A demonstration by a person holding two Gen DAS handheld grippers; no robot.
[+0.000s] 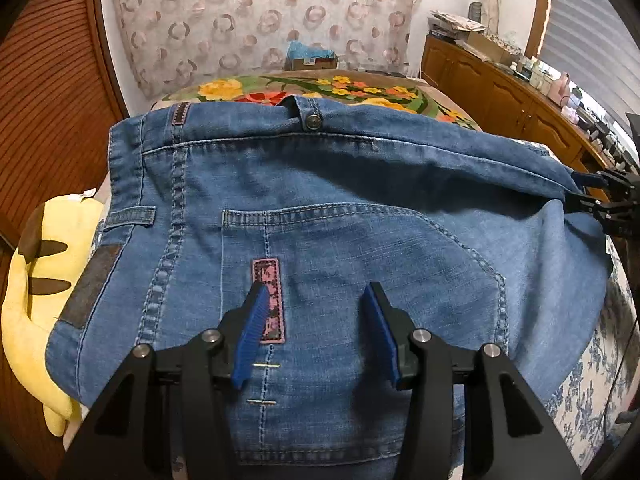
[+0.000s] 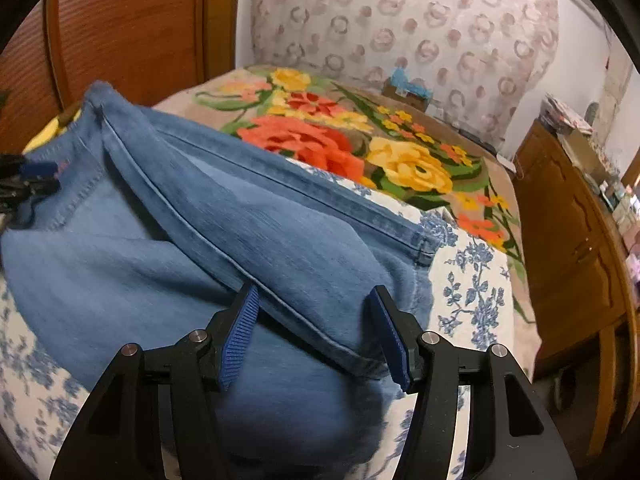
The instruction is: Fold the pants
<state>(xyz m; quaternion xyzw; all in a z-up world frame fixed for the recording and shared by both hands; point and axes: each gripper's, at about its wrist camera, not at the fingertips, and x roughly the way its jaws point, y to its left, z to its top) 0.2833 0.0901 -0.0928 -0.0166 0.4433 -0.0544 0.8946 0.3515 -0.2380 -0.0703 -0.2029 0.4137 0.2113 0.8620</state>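
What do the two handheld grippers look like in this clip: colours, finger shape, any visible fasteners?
Both match. The left gripper and right gripper have black angular frames with triangular cut-outs and round silver pivot pins. Each carries two flat fingers faced with ribbed blue pads. No cables, markings, sleeves or hands are visible in either wrist view.

Home bedroom, floral bedspread (image 2: 400, 160), wooden sideboard (image 2: 568, 240) (cluttered top), patterned curtain (image 1: 256, 20)
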